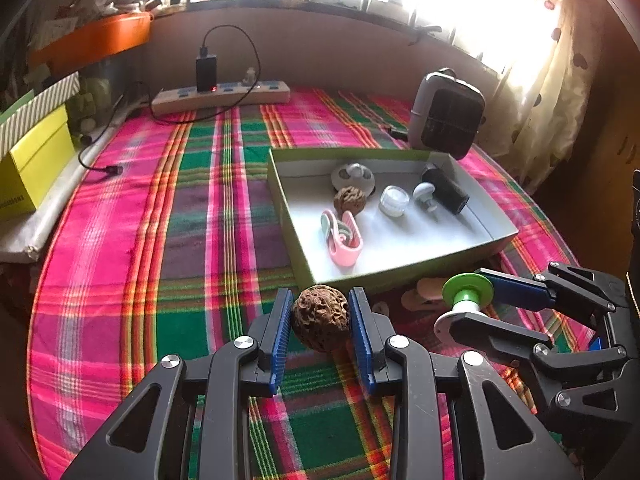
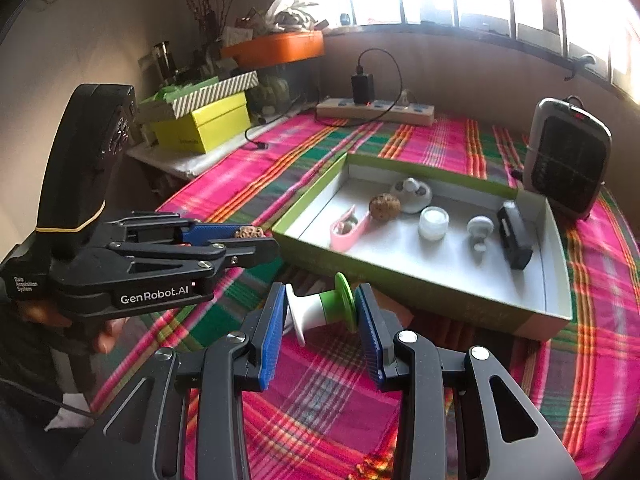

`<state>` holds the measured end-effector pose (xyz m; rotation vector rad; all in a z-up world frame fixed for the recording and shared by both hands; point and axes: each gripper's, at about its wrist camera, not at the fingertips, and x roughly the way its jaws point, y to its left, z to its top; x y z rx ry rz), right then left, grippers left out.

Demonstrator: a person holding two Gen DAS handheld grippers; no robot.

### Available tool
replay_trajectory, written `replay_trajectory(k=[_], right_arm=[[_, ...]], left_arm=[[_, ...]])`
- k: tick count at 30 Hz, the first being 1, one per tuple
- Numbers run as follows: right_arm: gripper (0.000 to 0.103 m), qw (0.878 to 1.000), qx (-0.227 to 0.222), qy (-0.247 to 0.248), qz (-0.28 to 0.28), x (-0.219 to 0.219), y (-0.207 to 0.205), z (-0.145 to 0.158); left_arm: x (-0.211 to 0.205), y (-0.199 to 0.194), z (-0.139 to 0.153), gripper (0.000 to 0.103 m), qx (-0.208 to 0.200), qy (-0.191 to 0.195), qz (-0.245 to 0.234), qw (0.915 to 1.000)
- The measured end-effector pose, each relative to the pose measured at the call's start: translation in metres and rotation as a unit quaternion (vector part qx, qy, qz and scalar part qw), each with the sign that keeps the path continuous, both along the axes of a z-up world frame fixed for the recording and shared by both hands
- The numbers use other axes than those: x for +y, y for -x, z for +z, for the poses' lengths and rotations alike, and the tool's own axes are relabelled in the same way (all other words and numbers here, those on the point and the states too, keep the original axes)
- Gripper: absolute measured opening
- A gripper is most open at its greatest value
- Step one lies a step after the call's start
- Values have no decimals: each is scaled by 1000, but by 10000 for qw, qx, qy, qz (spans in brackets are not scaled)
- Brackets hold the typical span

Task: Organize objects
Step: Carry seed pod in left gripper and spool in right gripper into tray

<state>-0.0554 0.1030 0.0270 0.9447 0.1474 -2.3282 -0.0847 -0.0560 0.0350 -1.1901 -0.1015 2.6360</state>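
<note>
The left tool (image 1: 320, 322) is clamped on a brown walnut (image 1: 320, 322), its blue ribbed pads pressed against the shell's two sides, just short of the near wall of the open green box (image 1: 400, 274) that sits on the plaid-covered tabletop (image 1: 160, 240). The right tool (image 2: 320, 310) grips a small green-and-white spool-shaped piece (image 2: 320, 309) end to end, one pad on the white flange and the other on the green one; it too is held near the box's front wall, to the right of the walnut. Inside the box already lie a second walnut (image 1: 350, 199), a pink clip (image 1: 344, 238), a small clear jar (image 1: 394, 200), a pale knob (image 1: 425, 196), a black cylinder (image 1: 446, 191) and a round white item (image 1: 353, 176) whose nature is hard to make out through the glare. The held walnut looks light, rigid and deeply wrinkled, so its rough shell should bite well into the ribbed pads, and a hold across its widest part suits it. The spool looks like light, smooth plastic; pressed on its flat flange faces it could pivot or squirt out, so a grip around its narrow waist would likely be steadier. Both seem robust enough to be set down in the free space at the box's near side.
</note>
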Motion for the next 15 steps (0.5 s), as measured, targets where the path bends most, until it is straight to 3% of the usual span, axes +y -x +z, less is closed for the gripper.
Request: replay_trajectory(k=[15], right_arm=[[37, 9988, 81, -68, -470, 9, 31, 11]], left_arm=[[9, 41, 17, 27, 114, 2, -120, 9999]])
